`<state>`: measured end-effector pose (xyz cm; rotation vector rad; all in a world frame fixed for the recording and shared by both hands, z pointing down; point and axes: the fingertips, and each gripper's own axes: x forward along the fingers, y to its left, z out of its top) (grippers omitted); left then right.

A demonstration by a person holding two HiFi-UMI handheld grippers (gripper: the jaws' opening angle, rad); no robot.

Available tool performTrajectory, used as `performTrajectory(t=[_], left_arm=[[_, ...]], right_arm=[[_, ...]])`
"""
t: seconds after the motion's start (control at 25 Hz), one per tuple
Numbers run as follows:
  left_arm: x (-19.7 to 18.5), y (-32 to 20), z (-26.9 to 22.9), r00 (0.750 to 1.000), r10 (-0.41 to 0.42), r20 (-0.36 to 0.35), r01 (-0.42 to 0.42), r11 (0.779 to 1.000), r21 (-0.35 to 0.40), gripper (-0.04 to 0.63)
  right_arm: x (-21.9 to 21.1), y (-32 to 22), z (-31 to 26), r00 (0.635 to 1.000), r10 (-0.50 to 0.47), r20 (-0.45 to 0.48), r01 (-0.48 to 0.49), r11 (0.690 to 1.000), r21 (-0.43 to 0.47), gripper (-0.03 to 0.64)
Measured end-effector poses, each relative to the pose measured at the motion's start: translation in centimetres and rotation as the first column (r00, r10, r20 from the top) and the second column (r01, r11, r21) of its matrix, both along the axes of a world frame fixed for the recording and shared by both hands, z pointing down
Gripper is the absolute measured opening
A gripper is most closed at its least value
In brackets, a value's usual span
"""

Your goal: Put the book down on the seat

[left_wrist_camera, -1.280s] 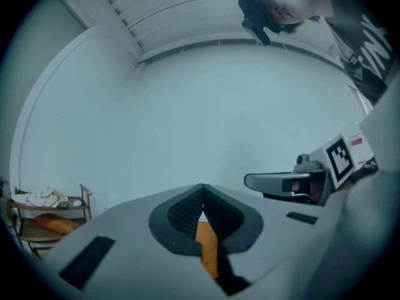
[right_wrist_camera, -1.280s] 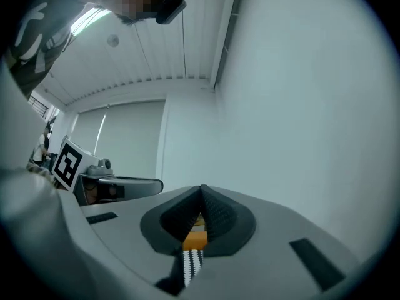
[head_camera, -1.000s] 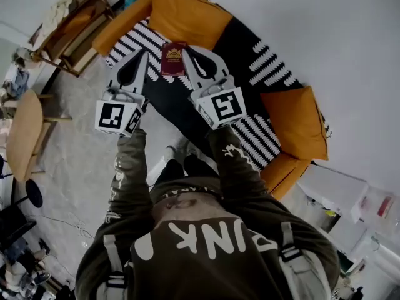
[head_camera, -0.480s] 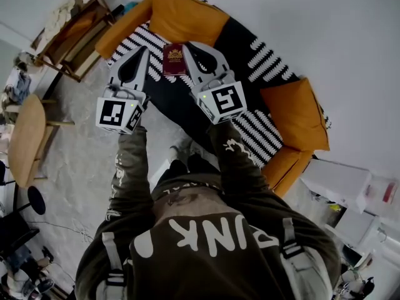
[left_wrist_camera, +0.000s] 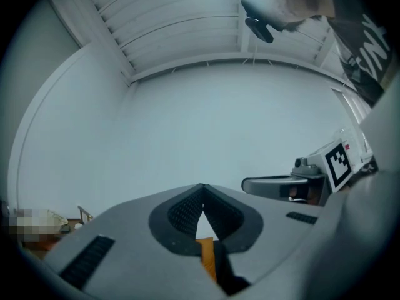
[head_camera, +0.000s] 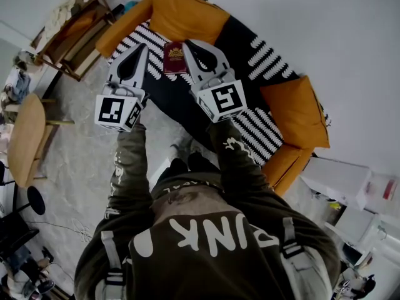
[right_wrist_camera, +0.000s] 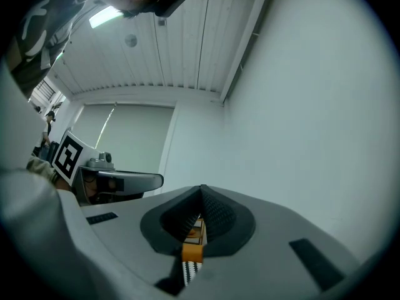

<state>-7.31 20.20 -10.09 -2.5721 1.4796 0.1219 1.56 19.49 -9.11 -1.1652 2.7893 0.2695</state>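
Note:
A dark red book (head_camera: 175, 58) with a gold crest sits between my two grippers, over the black seat (head_camera: 181, 102) of an orange sofa. The left gripper (head_camera: 144, 46) is by its left edge and the right gripper (head_camera: 187, 43) by its right edge. Both have their jaws shut with nothing between them. I cannot tell whether the book rests on the seat or is squeezed between the grippers' sides. In the left gripper view the jaws (left_wrist_camera: 203, 187) meet at the tip and point at a bare wall. The right gripper view shows its jaws (right_wrist_camera: 201, 188) meeting the same way.
The sofa has an orange back cushion (head_camera: 187, 14), a second orange cushion (head_camera: 294, 114) at the right and black-and-white striped covers (head_camera: 140, 42). A wooden rack (head_camera: 75, 30) and a round wooden table (head_camera: 25, 136) stand at the left. White boxes (head_camera: 337, 186) sit at the right.
The grippers and the book between them have barely shifted. The head view has swung a little.

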Motion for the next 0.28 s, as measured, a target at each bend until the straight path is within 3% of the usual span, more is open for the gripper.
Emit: performTrajectory(t=[0.28], left_arm=[[0.46, 0.53, -0.42, 1.000, 0.003, 0.004, -0.003, 1.000, 0.006, 0.005]], right_arm=[[0.38, 0.47, -0.37, 1.000, -0.001, -0.001, 0.001, 1.000, 0.009, 0.009]])
